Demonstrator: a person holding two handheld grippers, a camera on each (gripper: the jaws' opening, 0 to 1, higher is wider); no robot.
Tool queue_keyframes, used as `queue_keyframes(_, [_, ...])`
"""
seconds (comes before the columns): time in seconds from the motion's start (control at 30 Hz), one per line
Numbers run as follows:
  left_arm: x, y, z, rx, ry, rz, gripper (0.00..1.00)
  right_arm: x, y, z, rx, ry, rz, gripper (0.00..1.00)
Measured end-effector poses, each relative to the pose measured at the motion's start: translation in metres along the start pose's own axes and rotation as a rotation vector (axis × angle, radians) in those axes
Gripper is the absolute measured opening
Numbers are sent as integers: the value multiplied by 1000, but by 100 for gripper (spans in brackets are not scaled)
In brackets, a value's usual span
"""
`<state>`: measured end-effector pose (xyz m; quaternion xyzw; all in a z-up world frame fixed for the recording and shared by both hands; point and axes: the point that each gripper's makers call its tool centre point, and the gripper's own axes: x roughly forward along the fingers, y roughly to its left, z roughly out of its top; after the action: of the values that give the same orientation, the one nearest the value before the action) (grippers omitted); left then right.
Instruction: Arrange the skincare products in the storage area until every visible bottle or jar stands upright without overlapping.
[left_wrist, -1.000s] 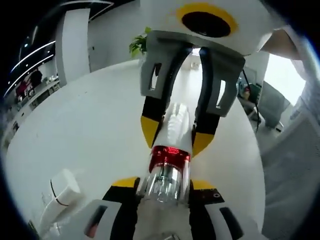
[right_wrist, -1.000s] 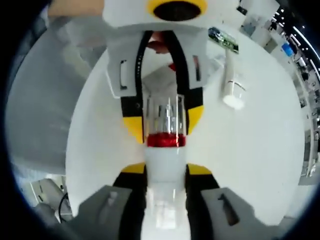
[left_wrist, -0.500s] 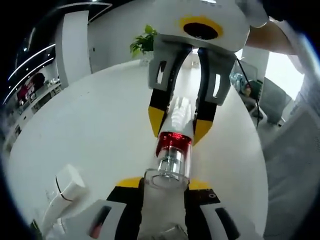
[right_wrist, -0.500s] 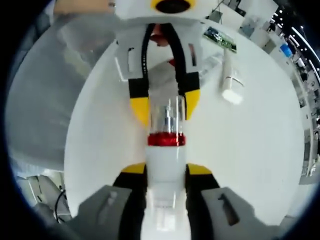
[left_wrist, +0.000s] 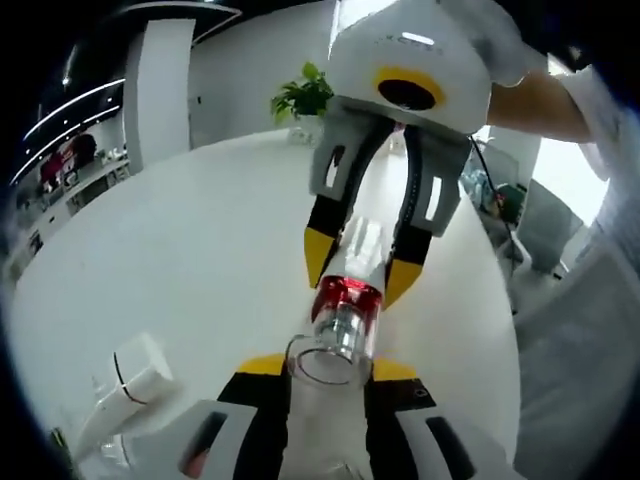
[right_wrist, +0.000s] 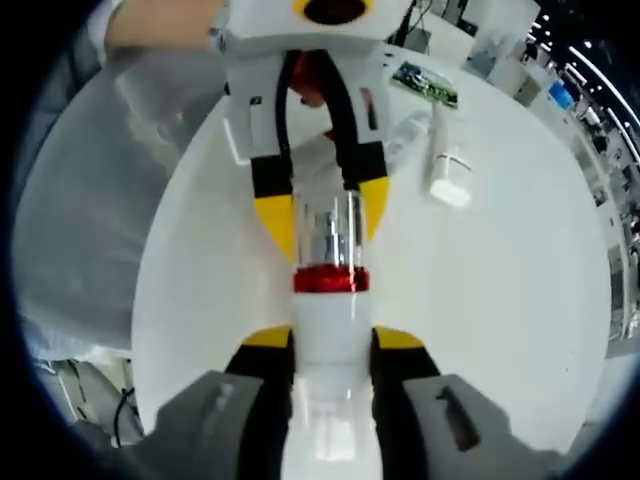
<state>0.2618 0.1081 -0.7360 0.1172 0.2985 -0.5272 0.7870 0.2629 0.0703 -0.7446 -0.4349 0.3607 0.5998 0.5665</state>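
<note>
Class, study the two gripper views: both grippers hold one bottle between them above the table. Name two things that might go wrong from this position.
1. The clear cap, held by the left gripper, looks partly off the red collar; it may slip free and fall.
2. The white bottle hangs above the table in the right gripper; a loose grip could drop it, perhaps onto the lying white tube.

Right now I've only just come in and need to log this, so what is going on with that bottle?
A person holds one white pump bottle in the air between two tools, over a round white table. The right tool grips the bottle's white body. The left tool clamps the clear cap, which looks partly drawn off the red collar. A white tube lies on its side on the table.
</note>
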Motion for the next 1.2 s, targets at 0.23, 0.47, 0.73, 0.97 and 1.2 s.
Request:
queue_keyframes(0.23, [-16,-1,19,-41,-92,0,29,-9,0,11,25,-83,-14,28])
queue_keyframes(0.47, [-35,-6,42,-25,-140,4,30,-18,-1,23,7,-133,-52,28])
queue_keyframes(0.73, [-50,-11,65,-57,-201,20,31,-25,-2,36,5,-178,-103,28])
queue_keyframes(0.97, [-63,-16,81,-11,-248,75,32,-30,-1,52,45,-246,-153,28])
queue_keyframes(1.2, [-62,-17,93,6,-277,114,33,-33,-2,54,131,-311,-184,28])
